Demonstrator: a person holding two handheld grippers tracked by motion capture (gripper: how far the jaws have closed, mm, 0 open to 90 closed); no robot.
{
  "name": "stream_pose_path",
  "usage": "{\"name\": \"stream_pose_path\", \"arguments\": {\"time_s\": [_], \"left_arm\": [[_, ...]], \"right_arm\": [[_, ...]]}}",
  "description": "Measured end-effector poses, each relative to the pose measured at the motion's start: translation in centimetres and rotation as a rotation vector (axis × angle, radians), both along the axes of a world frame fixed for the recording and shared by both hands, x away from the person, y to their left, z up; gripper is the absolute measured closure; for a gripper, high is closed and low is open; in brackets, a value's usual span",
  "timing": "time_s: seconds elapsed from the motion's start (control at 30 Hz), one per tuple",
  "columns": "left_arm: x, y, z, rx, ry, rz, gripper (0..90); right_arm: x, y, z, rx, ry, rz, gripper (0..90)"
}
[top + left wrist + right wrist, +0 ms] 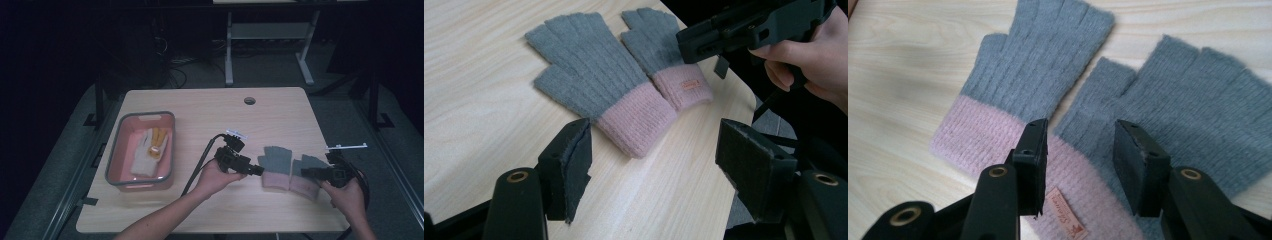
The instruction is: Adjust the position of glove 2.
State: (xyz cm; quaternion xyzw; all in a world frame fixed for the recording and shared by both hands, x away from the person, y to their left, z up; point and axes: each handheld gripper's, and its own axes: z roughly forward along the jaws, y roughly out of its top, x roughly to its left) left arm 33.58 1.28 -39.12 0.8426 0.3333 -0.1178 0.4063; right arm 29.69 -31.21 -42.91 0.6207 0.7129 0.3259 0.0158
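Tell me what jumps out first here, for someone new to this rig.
Two grey fingerless gloves with pink cuffs, the left glove and the right glove, lie flat side by side near the table's front right edge. The left tool and right tool close in on them from either side, jaws open, gripping nothing. Far left, a pink basket holds a white and yellow glove.
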Motion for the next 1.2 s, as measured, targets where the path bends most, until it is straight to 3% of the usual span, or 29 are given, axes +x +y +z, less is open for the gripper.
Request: {"name": "stream_pose_path", "arguments": {"time_s": [0.4,0.47,0.5,0.57,0.67,0.87,1.03,1.2], "left_arm": [[0.4,-0.1,-0.6,0.001,0.014,0.006,29.9],[0.5,0.0,-0.8,0.000,0.022,0.003,30.0],[0.5,0.0,-0.8,0.001,0.028,0.007,30.0],[0.5,0.1,-1.0,0.006,0.022,0.010,30.0],[0.6,0.2,-1.1,0.006,0.024,0.016,30.0],[0.8,0.5,-1.4,0.006,0.024,0.028,29.9],[0.8,0.7,-1.6,-0.002,0.029,0.041,29.9],[0.7,0.9,-1.5,-0.006,0.028,0.045,29.9]], "right_arm": [[0.5,1.0,-1.8,-0.181,0.011,0.020,57.2],[0.4,1.3,-1.8,-0.212,0.009,0.028,62.6],[0.4,1.5,-1.8,-0.234,0.003,0.032,71.2],[0.5,1.7,-1.9,-0.269,-0.004,0.038,79.9],[0.6,1.6,-1.8,-0.257,0.019,0.027,85.3],[0.6,1.7,-0.9,-0.251,0.029,0.022,86.3],[0.6,1.8,0.6,-0.225,0.013,0.010,86.3],[1.0,3.1,2.1,-0.199,-0.011,0.043,86.2]]}}
